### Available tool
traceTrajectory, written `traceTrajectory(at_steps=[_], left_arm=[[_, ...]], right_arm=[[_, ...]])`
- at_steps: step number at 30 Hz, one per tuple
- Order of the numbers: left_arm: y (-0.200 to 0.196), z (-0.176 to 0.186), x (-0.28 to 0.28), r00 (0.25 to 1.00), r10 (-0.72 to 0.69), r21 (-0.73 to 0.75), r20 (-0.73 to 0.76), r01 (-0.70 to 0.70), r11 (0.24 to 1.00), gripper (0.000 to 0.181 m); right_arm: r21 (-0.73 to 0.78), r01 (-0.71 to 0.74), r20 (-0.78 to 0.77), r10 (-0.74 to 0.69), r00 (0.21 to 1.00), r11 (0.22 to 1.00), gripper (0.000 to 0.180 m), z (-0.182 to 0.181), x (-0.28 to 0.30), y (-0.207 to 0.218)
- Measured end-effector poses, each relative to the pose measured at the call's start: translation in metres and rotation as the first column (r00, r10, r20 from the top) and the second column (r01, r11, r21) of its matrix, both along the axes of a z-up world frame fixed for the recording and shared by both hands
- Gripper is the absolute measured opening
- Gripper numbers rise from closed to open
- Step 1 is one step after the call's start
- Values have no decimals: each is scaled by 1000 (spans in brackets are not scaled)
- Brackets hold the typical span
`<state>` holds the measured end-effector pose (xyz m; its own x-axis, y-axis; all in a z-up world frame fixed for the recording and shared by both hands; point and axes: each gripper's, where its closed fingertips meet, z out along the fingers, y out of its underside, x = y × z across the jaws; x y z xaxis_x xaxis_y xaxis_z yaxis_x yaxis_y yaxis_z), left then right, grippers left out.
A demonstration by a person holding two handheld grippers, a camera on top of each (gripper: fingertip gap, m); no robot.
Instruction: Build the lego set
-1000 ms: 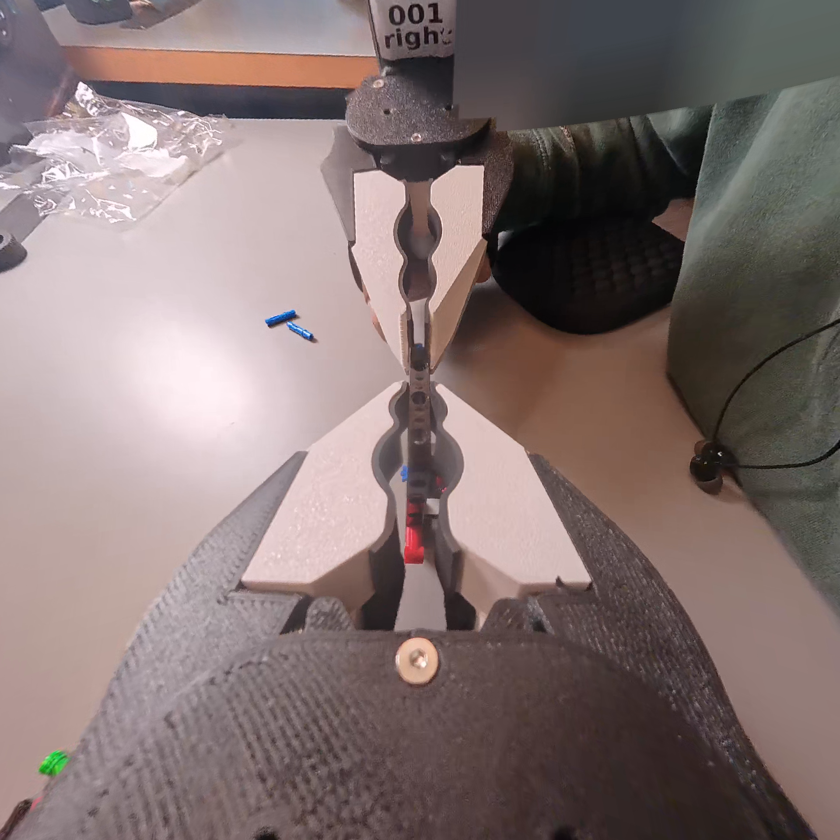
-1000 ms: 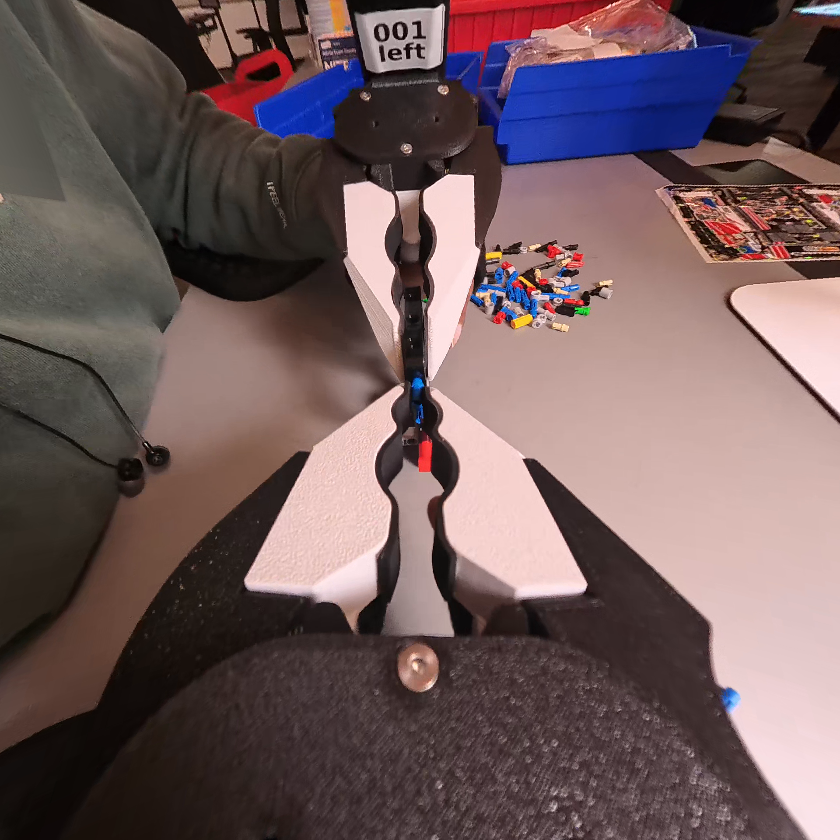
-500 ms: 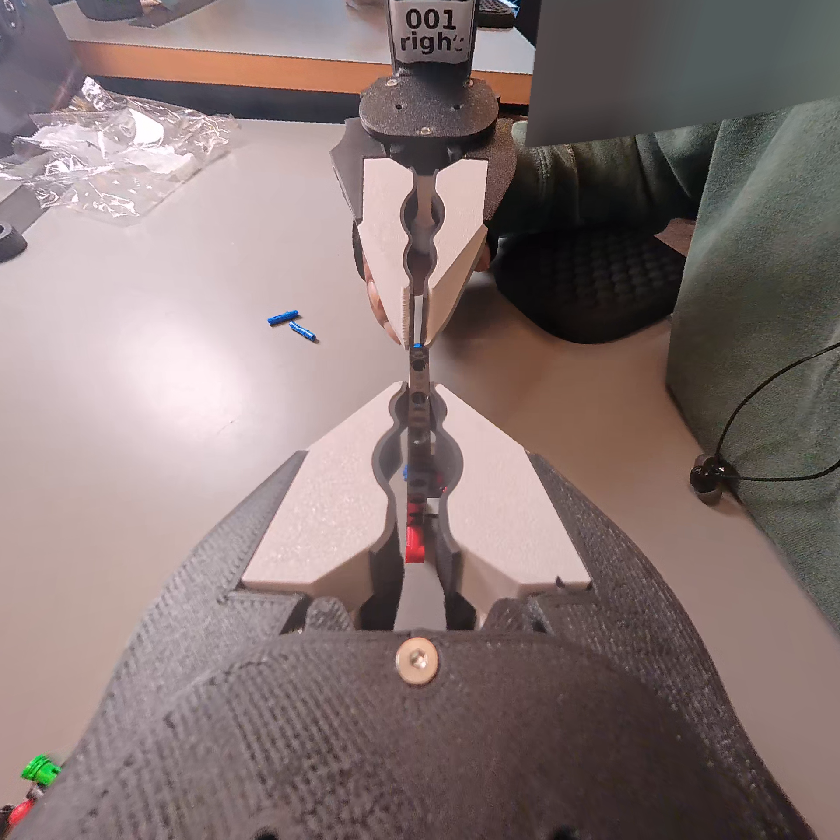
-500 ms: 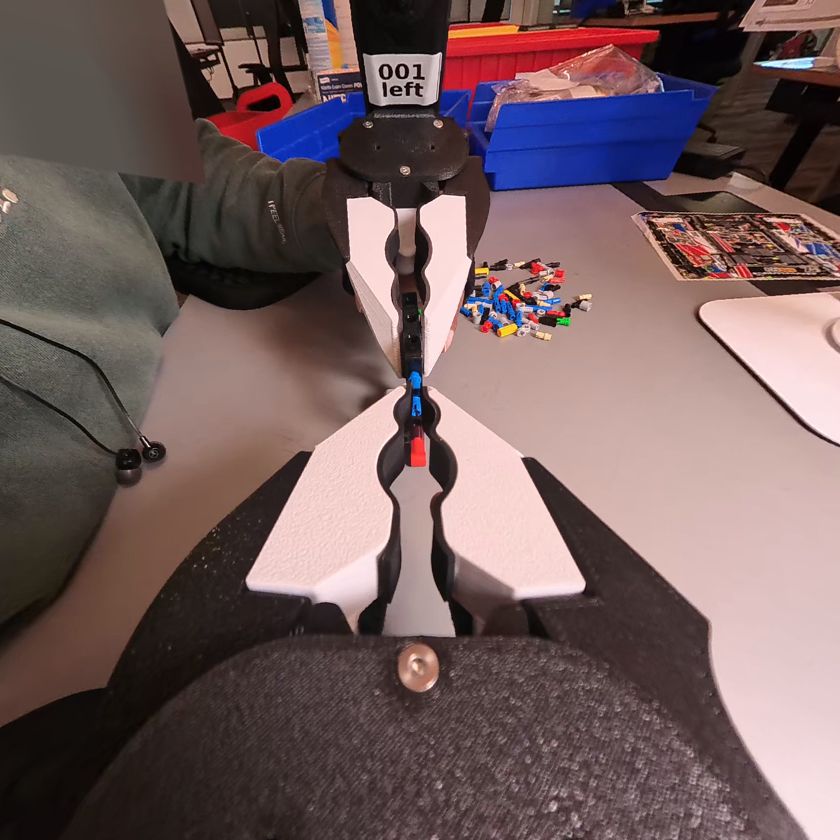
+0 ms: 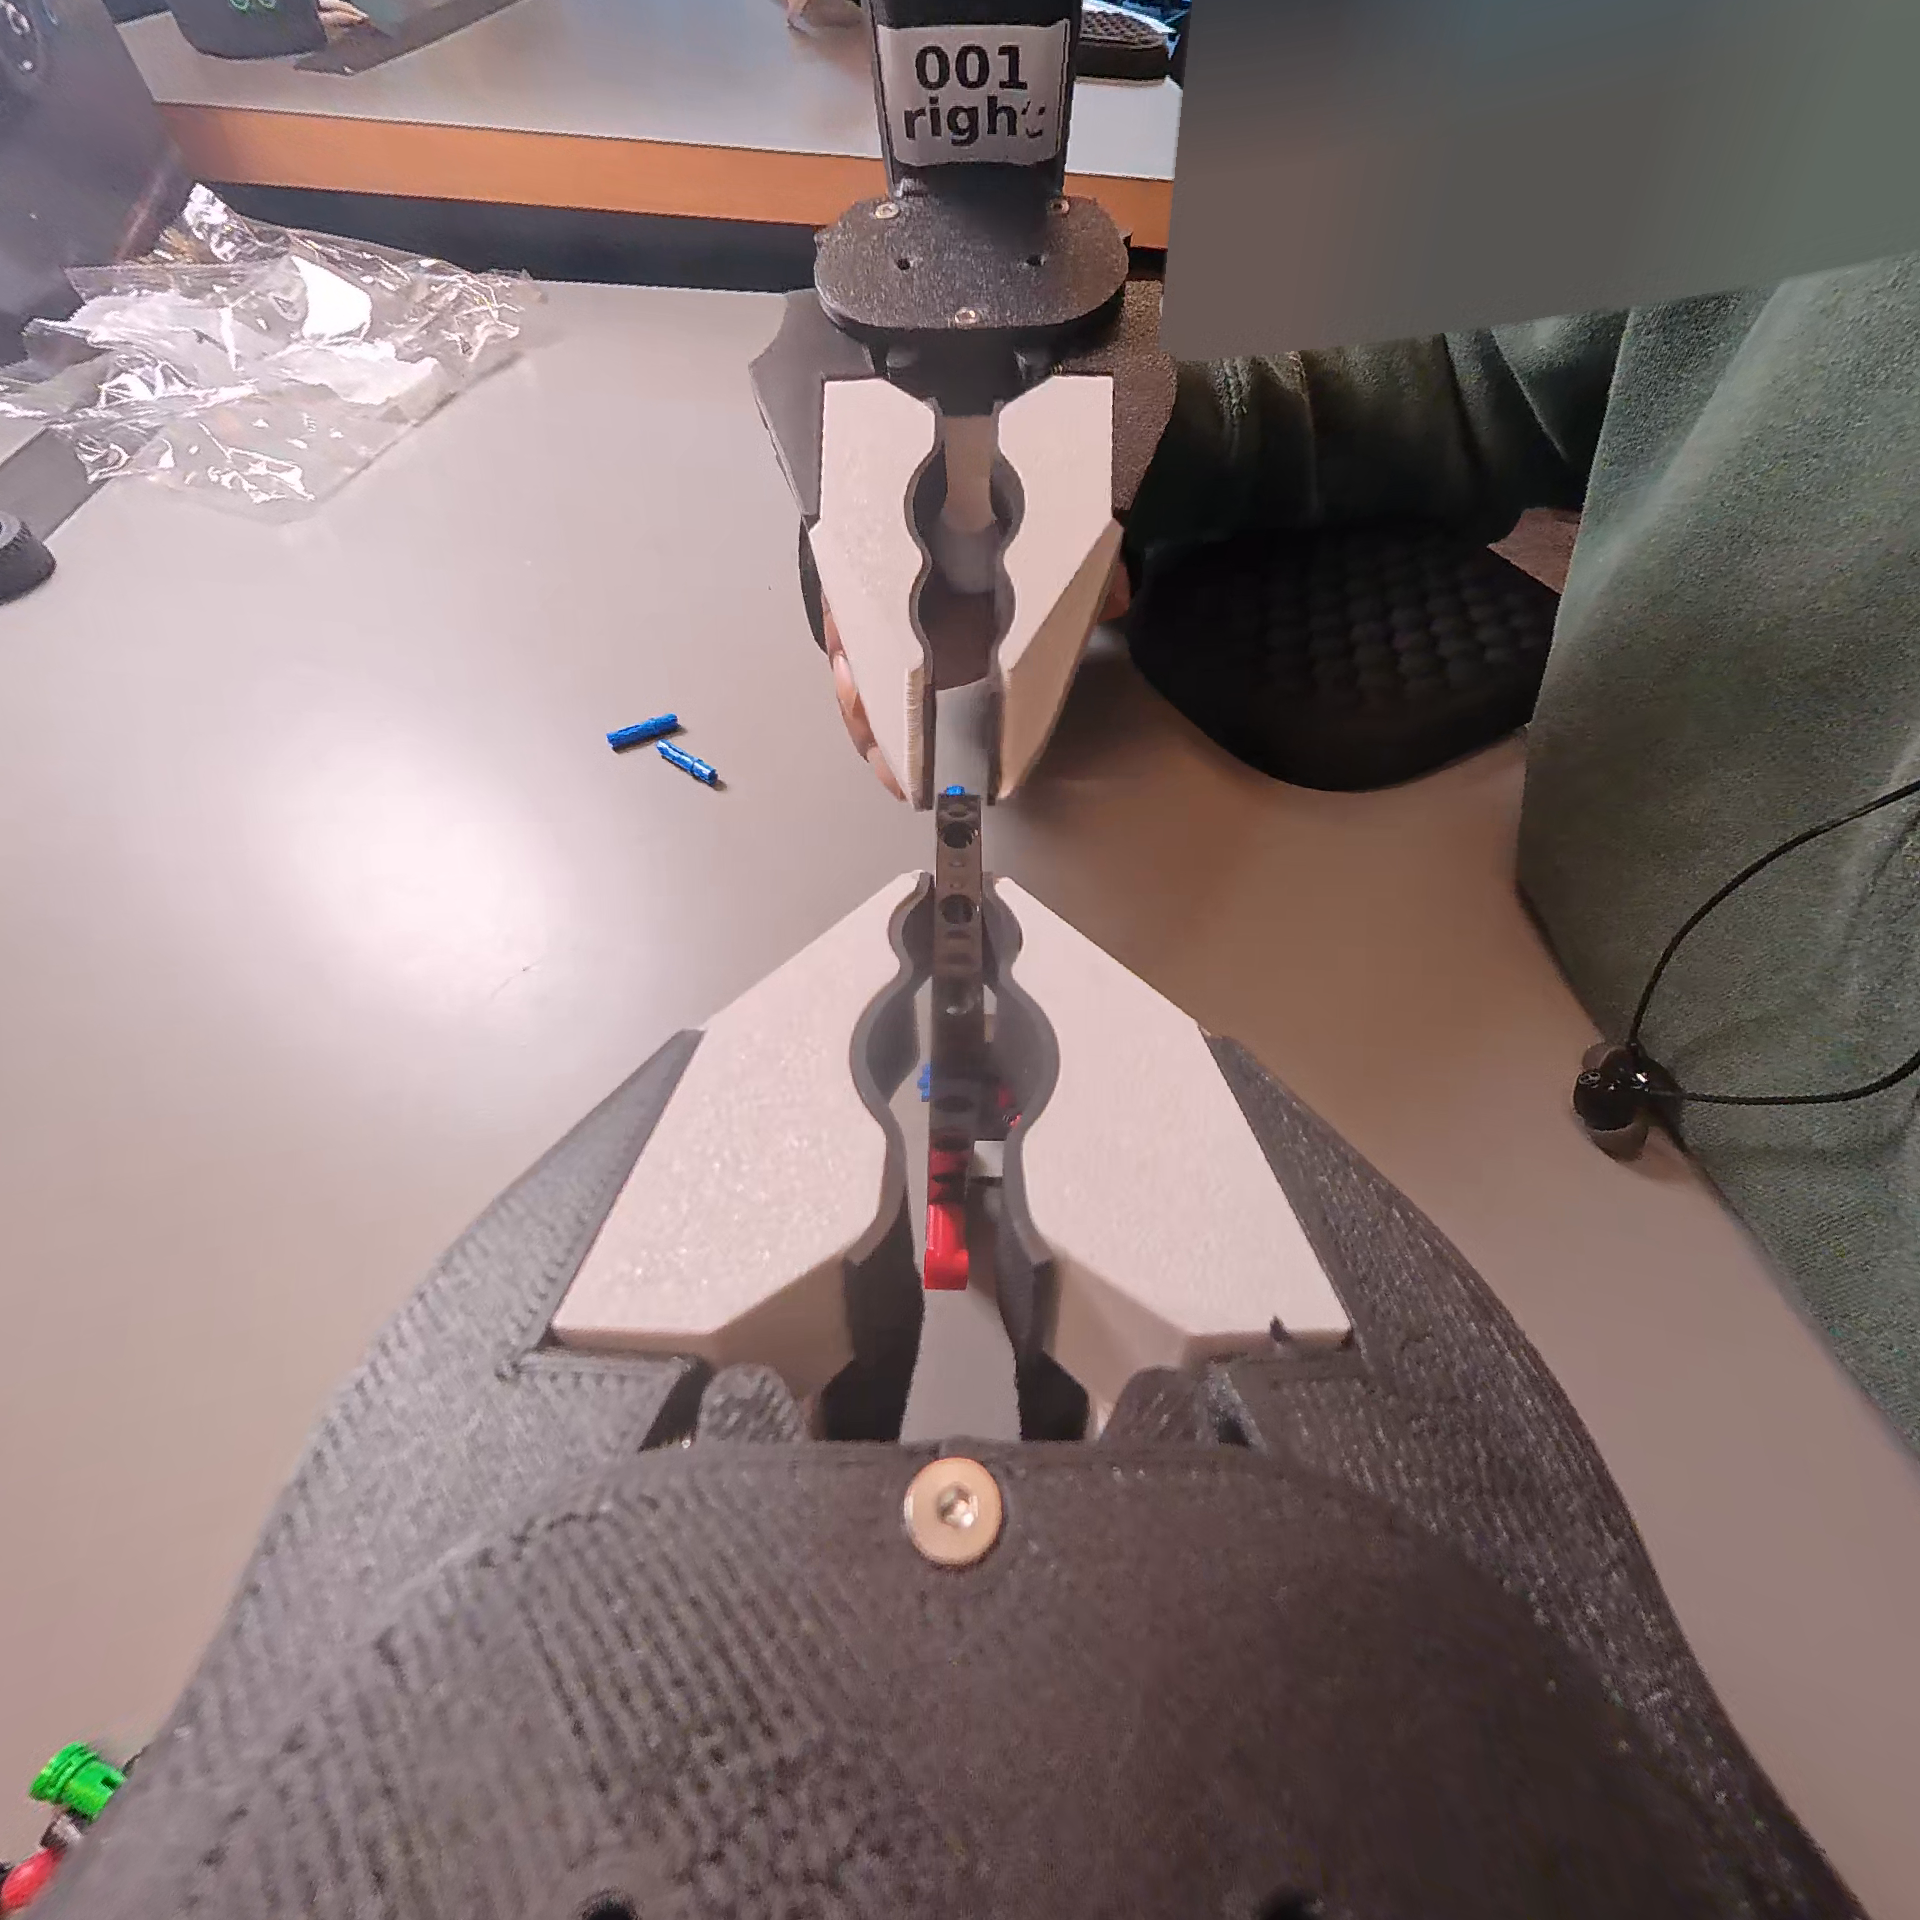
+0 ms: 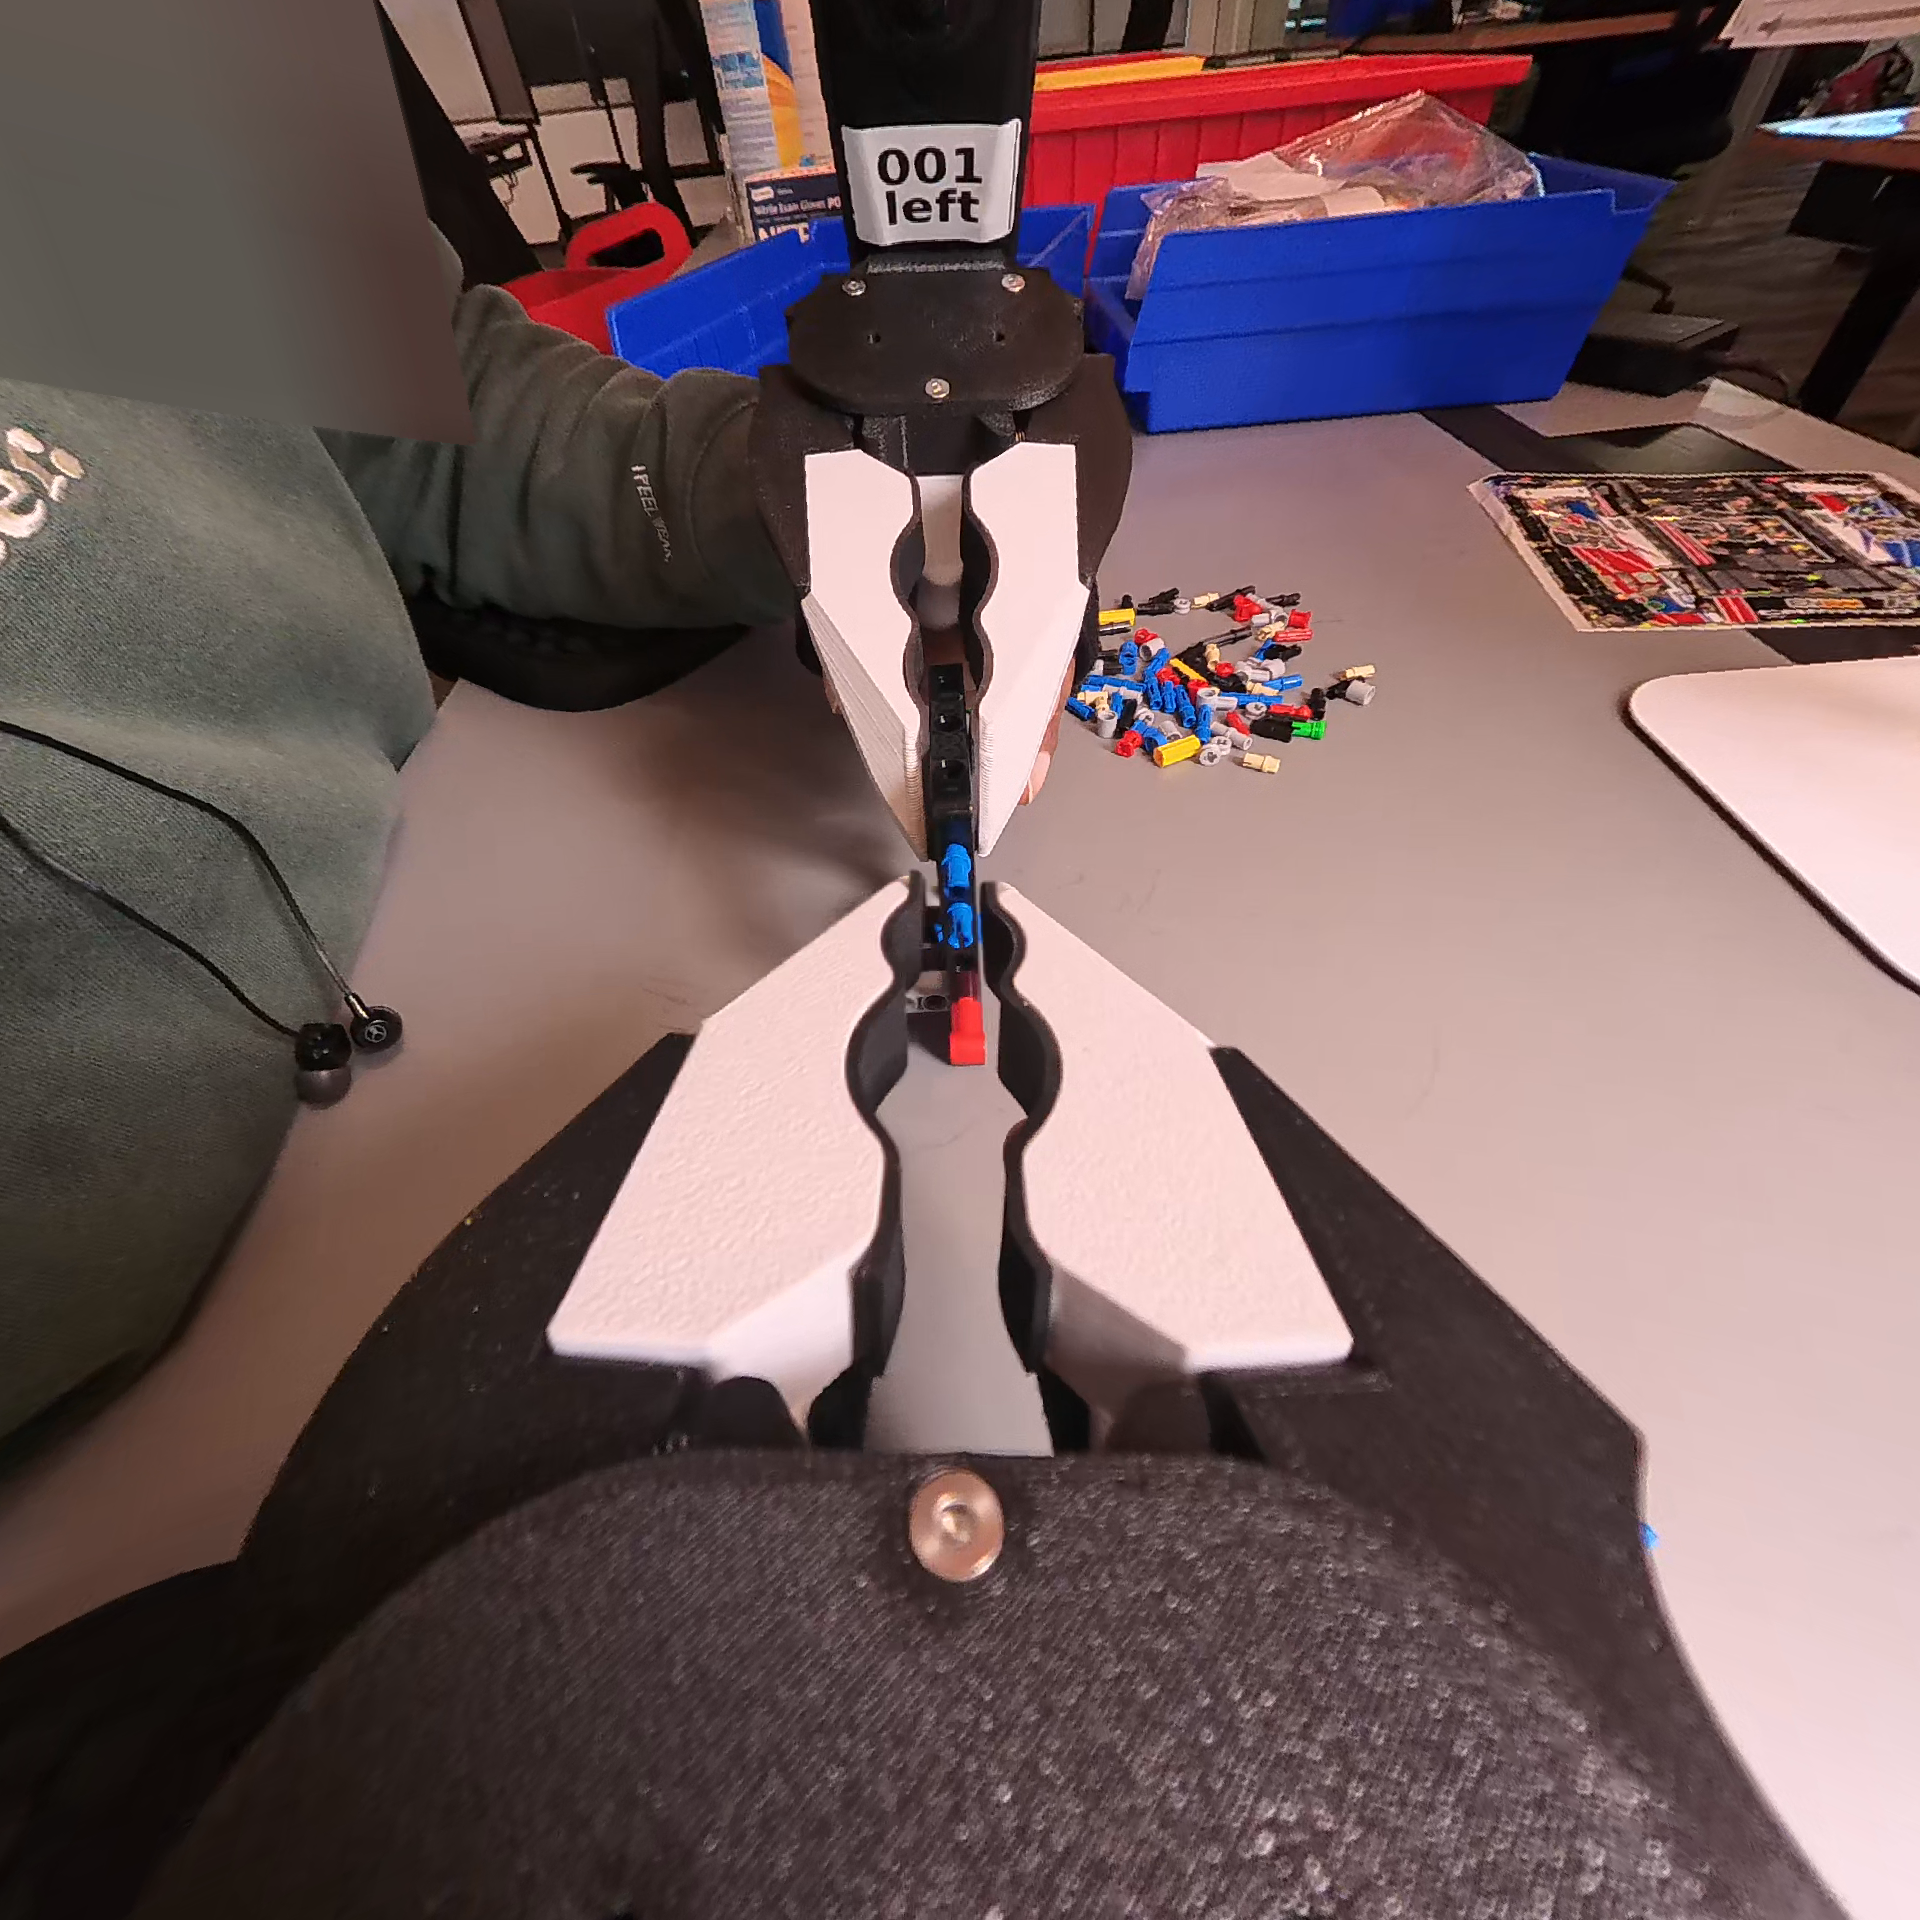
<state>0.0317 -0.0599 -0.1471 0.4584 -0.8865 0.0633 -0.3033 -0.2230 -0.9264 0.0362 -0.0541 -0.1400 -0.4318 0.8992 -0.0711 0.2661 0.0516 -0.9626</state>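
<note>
Two tongs are held tip to tip above the worktop (image 5: pixel 312 935), each gripped by a gloved hand.

The left tongs (image 5: pixel 957 883) are seen with the white fingers (image 5: pixel 748 1122) drawn close together, clamped on a black holed beam (image 5: pixel 958 935). The right tongs (image 6: pixel 948 888) are pointed straight back at them, their fingers (image 6: pixel 1132 1153) parted a little at the tips so that a narrow gap is left. A green sleeve (image 6: pixel 582 509) is seen behind the left tongs, and fingertips of a hand (image 5: pixel 857 686) are visible behind the right tongs.
</note>
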Motion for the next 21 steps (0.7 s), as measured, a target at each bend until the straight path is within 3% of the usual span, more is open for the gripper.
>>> traceTrajectory(at_steps=[21], left_arm=[[-1,0,-2,1000,0,-31,8,0,1000,6]], right_arm=[[-24,22,11,-21,1000,999,1,0,-7,-2]])
